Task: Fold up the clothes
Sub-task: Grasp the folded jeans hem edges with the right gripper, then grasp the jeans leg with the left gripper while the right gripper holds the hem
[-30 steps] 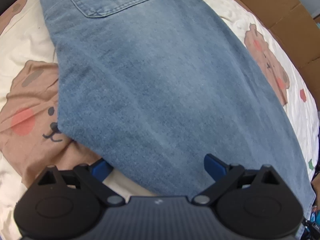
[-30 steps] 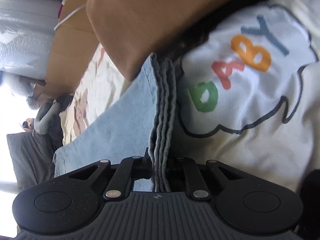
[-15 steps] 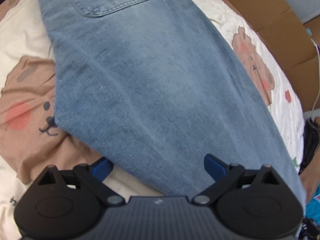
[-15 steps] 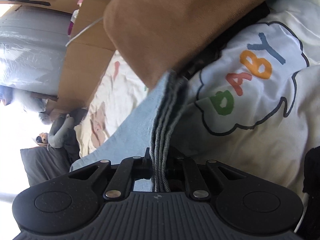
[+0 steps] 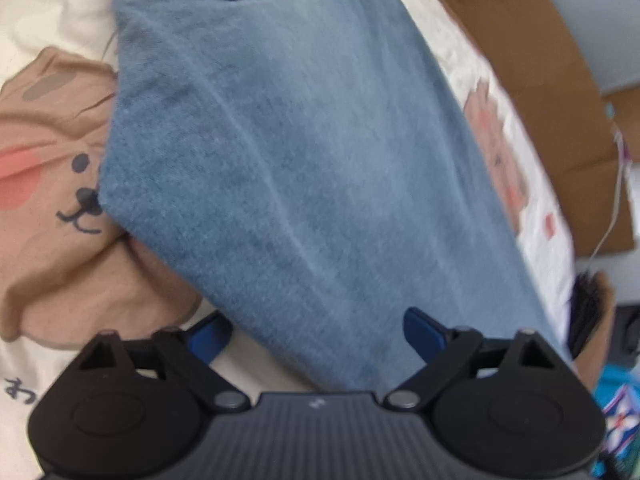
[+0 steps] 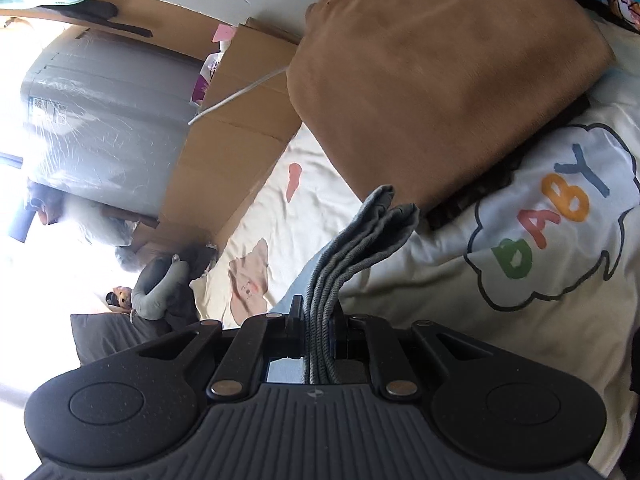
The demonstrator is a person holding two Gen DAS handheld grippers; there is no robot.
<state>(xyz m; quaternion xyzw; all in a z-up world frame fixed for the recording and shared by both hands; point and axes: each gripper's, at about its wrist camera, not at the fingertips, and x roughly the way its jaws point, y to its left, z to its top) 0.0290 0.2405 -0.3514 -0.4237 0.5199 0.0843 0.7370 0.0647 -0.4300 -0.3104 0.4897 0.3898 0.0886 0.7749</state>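
A pair of light blue jeans (image 5: 304,152) lies flat on the bed, back pocket at the far end. My left gripper (image 5: 316,332) hovers over the near edge of the denim. Its jaws are wide and closing, with the edge of the cloth between the blue pads (image 5: 420,328), which do not press on it. My right gripper (image 6: 320,316) is shut on a stack of folded denim layers (image 6: 360,240) and holds them lifted off the bed.
A cream sheet with bear prints (image 5: 48,32) covers the bed. A folded brown garment (image 6: 440,80) and a white cloth printed BABY (image 6: 540,220) lie beyond the right gripper. Cardboard (image 5: 540,80) runs along the bed's far side.
The right gripper has risen with the denim layers still in it, and they now stand free of the bed. The left gripper has shifted and rolled over the jeans, its jaws slightly narrower.
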